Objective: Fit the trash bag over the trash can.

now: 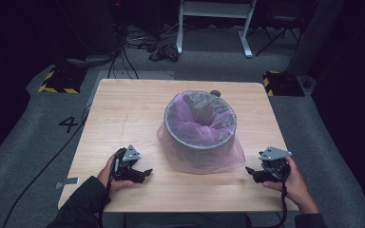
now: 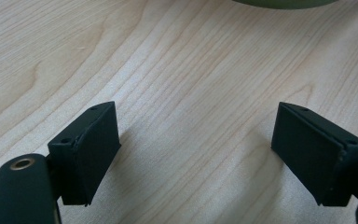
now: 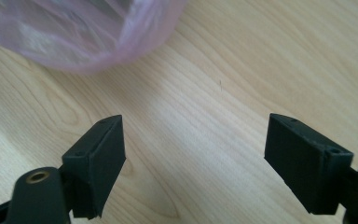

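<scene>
A grey round bin (image 1: 200, 120) stands at the middle of the wooden table (image 1: 123, 109), lined with a pink translucent bag (image 1: 197, 156) that drapes over its rim and down to the tabletop. My left gripper (image 1: 145, 174) rests near the front left of the table, open, with bare wood between its jaws (image 2: 196, 140). My right gripper (image 1: 250, 173) lies at the front right, open too, jaws apart over bare wood (image 3: 193, 149). The pink bag (image 3: 84, 32) lies just ahead of the right gripper, apart from it.
The table sits on a grey floor with cables (image 1: 128, 52) and a white frame's legs (image 1: 214, 23) behind it. Yellow-black striped blocks (image 1: 57, 80) sit at the far corners. A small dark object (image 1: 215, 92) lies behind the bin.
</scene>
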The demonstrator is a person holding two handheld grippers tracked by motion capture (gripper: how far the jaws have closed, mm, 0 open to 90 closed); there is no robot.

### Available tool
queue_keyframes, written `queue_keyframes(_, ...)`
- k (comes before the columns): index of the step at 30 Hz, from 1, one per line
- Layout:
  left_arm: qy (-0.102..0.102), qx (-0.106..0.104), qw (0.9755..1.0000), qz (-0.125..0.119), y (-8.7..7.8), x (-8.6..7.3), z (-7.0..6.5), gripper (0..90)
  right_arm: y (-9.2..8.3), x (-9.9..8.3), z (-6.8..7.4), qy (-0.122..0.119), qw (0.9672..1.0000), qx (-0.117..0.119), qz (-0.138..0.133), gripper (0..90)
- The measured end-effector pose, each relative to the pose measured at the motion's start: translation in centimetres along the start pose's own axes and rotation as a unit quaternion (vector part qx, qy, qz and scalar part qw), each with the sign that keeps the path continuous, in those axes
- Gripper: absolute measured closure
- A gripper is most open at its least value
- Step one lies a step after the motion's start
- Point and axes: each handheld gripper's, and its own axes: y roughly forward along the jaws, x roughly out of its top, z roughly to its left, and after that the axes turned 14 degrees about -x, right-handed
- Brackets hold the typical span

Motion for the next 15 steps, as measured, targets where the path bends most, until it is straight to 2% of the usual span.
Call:
queue_keyframes(11, 0.0, 0.0, 1.0, 0.0, 0.0, 0.0, 0.0, 15.0, 0.9, -3.1, -0.3, 0.037, 0.9992, 0.018, 0.002, 19.8)
queue_keyframes(14, 0.0, 0.0, 1.0, 0.0, 0.0, 0.0, 0.0, 14.9, 1.2, -3.9, -0.1, 0.046, 0.9985, 0.028, 0.007, 18.1)
queue_keyframes(15, -0.001, 0.0, 1.0, 0.0, 0.0, 0.0, 0.0, 14.9, 1.3, -4.1, -0.1, 0.053, 0.9981, 0.033, 0.0, 18.2)
